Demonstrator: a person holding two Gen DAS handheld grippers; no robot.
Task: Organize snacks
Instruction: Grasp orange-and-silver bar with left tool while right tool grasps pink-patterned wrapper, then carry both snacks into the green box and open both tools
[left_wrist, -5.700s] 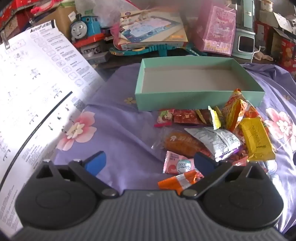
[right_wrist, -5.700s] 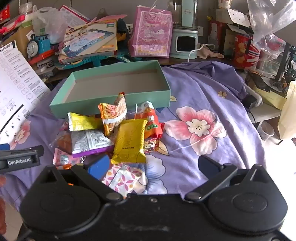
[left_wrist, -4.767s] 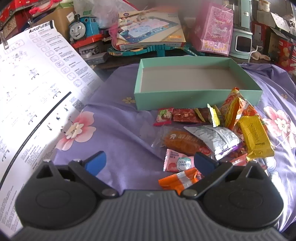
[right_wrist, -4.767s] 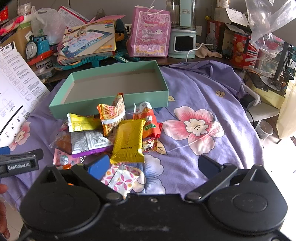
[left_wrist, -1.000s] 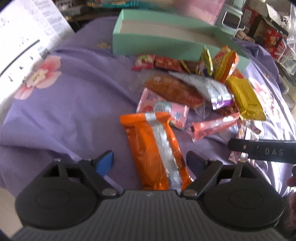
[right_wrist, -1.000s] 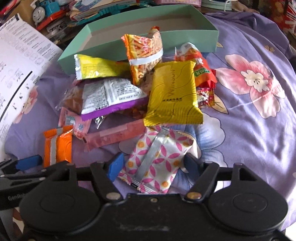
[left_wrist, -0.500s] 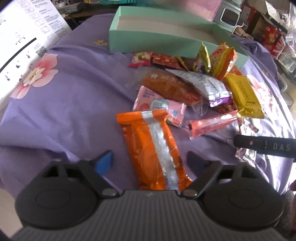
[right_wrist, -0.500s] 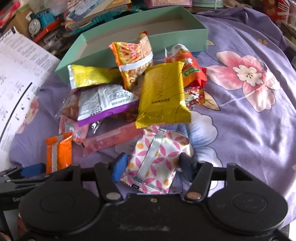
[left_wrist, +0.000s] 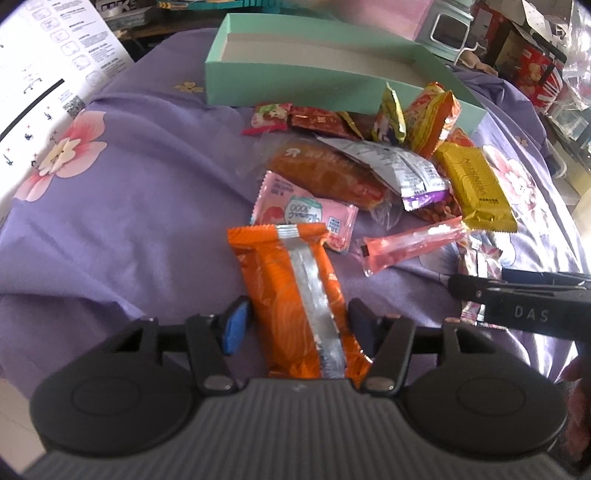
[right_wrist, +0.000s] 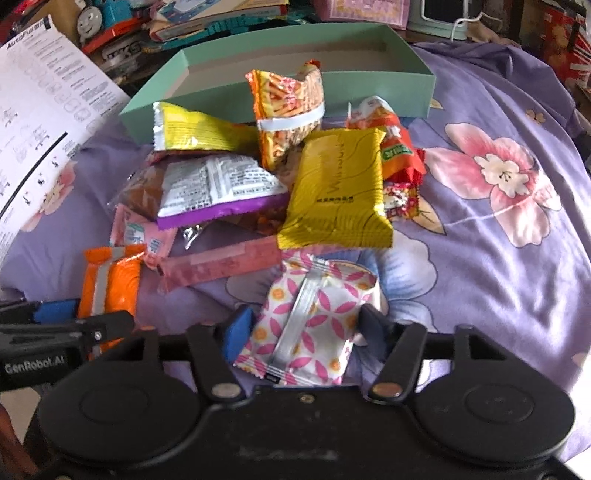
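A pile of snack packets lies on a purple flowered cloth in front of an empty mint green box (left_wrist: 295, 79) (right_wrist: 413, 79). My left gripper (left_wrist: 297, 325) has closed on the near end of an orange packet with a silver seam (left_wrist: 295, 291), which still lies on the cloth. My right gripper (right_wrist: 304, 325) has closed on a white packet with pink petals (right_wrist: 310, 325). Behind it lie a yellow packet (right_wrist: 338, 192), a pink stick packet (right_wrist: 221, 266) and a white and purple packet (right_wrist: 218, 192). The orange packet also shows in the right wrist view (right_wrist: 109, 284).
A large printed instruction sheet (right_wrist: 40, 114) lies at the left. Toys, boxes and a pink gift bag crowd the back behind the box. The right gripper's side (left_wrist: 517, 310) reaches into the left wrist view. Bare flowered cloth (right_wrist: 498, 177) lies to the right.
Both grippers dropped low toward the near packets and their jaws narrowed. The left closed around the orange packet, the right around the pink-petal packet.
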